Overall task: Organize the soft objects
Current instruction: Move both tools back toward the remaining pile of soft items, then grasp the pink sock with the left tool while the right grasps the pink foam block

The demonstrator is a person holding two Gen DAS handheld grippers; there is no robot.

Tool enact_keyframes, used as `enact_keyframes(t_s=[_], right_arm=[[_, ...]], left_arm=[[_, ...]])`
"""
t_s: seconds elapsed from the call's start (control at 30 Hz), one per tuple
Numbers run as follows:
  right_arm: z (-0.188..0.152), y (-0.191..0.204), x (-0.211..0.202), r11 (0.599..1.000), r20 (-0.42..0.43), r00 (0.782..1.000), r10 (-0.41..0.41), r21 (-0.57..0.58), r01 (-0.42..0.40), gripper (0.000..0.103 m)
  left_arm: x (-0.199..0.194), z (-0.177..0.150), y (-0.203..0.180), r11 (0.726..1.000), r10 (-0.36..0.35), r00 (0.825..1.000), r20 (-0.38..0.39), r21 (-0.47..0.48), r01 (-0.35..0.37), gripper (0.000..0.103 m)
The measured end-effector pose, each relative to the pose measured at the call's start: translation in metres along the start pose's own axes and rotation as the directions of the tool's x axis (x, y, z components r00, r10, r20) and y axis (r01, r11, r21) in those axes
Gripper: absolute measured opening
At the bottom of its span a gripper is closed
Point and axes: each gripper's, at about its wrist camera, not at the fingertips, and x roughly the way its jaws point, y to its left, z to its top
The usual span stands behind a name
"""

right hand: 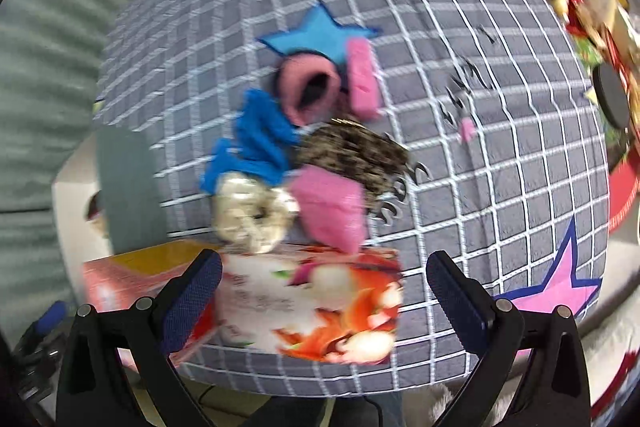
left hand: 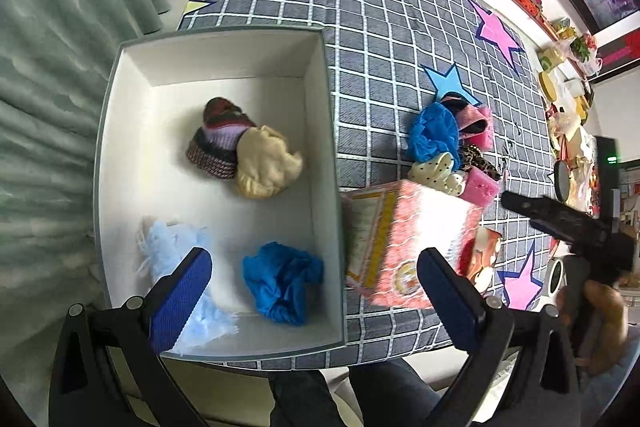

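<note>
A white box (left hand: 120,155) on the checked tablecloth holds a striped knit piece (left hand: 218,139), a cream cloth (left hand: 266,163), a pale blue fluffy piece (left hand: 168,247) and a blue cloth (left hand: 280,281). My left gripper (left hand: 316,259) hangs open over the box's near right corner, empty. A pile lies on the cloth: blue cloth (right hand: 260,143), pink rolled sock (right hand: 304,87), leopard scrunchie (right hand: 356,151), cream dotted scrunchie (right hand: 252,215), pink pads (right hand: 332,207). My right gripper (right hand: 324,263) is open above a floral pack (right hand: 320,307), gripping nothing; this view is blurred.
A pink carton (left hand: 392,239) stands between the box and the pile. Star patches (right hand: 320,35) mark the tablecloth (right hand: 480,147). A green curtain (left hand: 60,107) hangs to the left. Cluttered shelves (left hand: 568,99) run along the right. A person's legs show at the table's near edge.
</note>
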Motion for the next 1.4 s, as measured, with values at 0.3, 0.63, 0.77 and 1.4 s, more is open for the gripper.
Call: enact_keyframes(t_s=[0.3,0.63,0.77,1.4], right_arm=[[0.019,0.005,0.063,0.999,-0.120,0.993,0.008,-0.046,-0.013,0.103],[0.033,-0.075,0.074,0.994,-0.115,0.992,-0.058,0.087,0.068,0.103],[0.035,-0.124,0.068,0.983,-0.108,0.989,-0.101,0.144,0.116,0.103],[0.022,-0.146,0.041,0.989,-0.065,0.996,0.057,0.137,-0.048,0.103]], left_arm=[[0.006,0.022,-0.056,0.997,0.032,0.999,-0.015,0.069,-0.031,0.103],[0.041,0.073,-0.150,0.977,0.040,0.998,-0.041,0.212,-0.031,0.103],[0.076,0.098,-0.181,0.967,0.073,0.995,-0.072,0.251,-0.052,0.103],[0.200,0.151,-0.216,0.917,0.263,0.950,-0.166,0.348,-0.193,0.103]])
